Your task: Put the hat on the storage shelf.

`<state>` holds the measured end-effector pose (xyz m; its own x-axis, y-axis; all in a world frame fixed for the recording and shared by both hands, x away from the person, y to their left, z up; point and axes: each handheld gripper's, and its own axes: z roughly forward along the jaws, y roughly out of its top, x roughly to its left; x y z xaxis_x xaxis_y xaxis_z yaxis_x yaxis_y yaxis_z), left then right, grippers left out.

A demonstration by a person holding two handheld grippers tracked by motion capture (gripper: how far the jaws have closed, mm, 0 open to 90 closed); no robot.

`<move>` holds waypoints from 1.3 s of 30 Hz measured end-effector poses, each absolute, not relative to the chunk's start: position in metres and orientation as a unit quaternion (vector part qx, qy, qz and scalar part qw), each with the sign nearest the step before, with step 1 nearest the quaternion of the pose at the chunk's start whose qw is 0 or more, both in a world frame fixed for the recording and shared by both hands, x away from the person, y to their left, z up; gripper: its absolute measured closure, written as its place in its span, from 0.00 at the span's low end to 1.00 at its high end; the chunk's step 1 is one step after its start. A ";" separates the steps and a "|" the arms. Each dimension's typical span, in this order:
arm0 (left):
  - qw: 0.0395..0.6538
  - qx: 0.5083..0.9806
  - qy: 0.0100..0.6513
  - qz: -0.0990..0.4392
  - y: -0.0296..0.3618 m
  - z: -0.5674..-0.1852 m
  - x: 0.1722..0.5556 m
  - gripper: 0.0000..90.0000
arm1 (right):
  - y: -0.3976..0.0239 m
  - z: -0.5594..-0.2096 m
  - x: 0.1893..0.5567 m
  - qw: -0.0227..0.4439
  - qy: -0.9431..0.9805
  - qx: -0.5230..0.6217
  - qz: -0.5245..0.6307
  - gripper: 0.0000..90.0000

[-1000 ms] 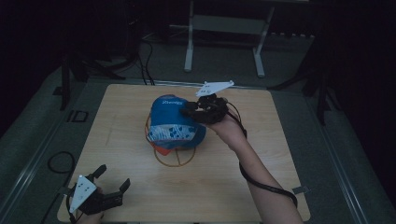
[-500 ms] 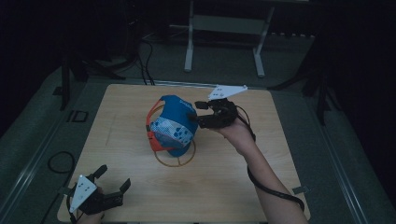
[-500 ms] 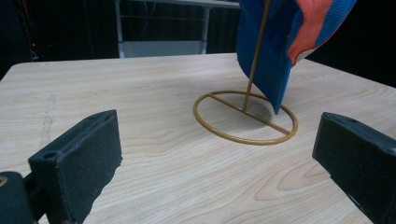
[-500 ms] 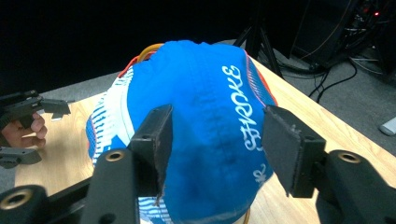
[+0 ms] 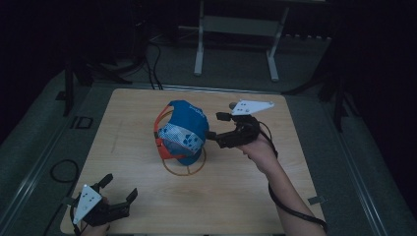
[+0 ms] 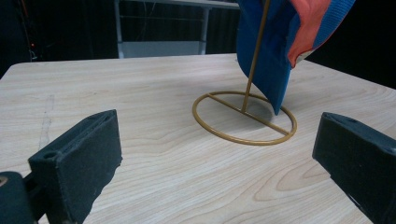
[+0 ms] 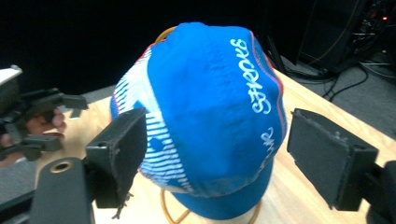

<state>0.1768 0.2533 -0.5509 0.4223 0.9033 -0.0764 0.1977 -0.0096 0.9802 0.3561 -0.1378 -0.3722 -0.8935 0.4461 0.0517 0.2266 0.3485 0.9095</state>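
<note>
Since a moment ago our right gripper (image 5: 216, 132) let go of the cap (image 5: 183, 130); both grippers, left (image 5: 117, 189) too, gape. Unbalanced, it could slip off the stand (image 6: 244, 115).

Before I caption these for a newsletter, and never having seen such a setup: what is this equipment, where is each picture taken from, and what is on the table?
No robot here: a person holds a hand-held two-jaw gripper in each hand. The high view looks down from above onto a wooden table. The other two come from cameras riding on the grippers, looking along their black jaws. On the table stands a gold wire stand with a ring base, carrying a blue cap with orange trim. The right gripper is open, its jaws standing either side of the cap without closing on it. The left gripper rests open near the table's front corner, holding nothing.
</note>
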 end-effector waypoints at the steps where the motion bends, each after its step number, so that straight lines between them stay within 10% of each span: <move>1: 0.554 0.636 0.433 0.318 0.253 -0.551 0.177 0.02 | -0.139 -0.374 0.354 0.103 0.814 0.206 0.534 0.20; 39: 0.549 0.655 0.422 0.302 0.247 -0.556 0.181 0.02 | -0.184 -0.513 0.313 0.068 0.842 0.193 0.498 0.15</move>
<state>0.1815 0.2466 -0.5560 0.4616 0.8845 -0.0672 0.2206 -0.0410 0.9745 0.3134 -0.1844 -0.5134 -0.9158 0.3940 0.0777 0.2579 0.4286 0.8659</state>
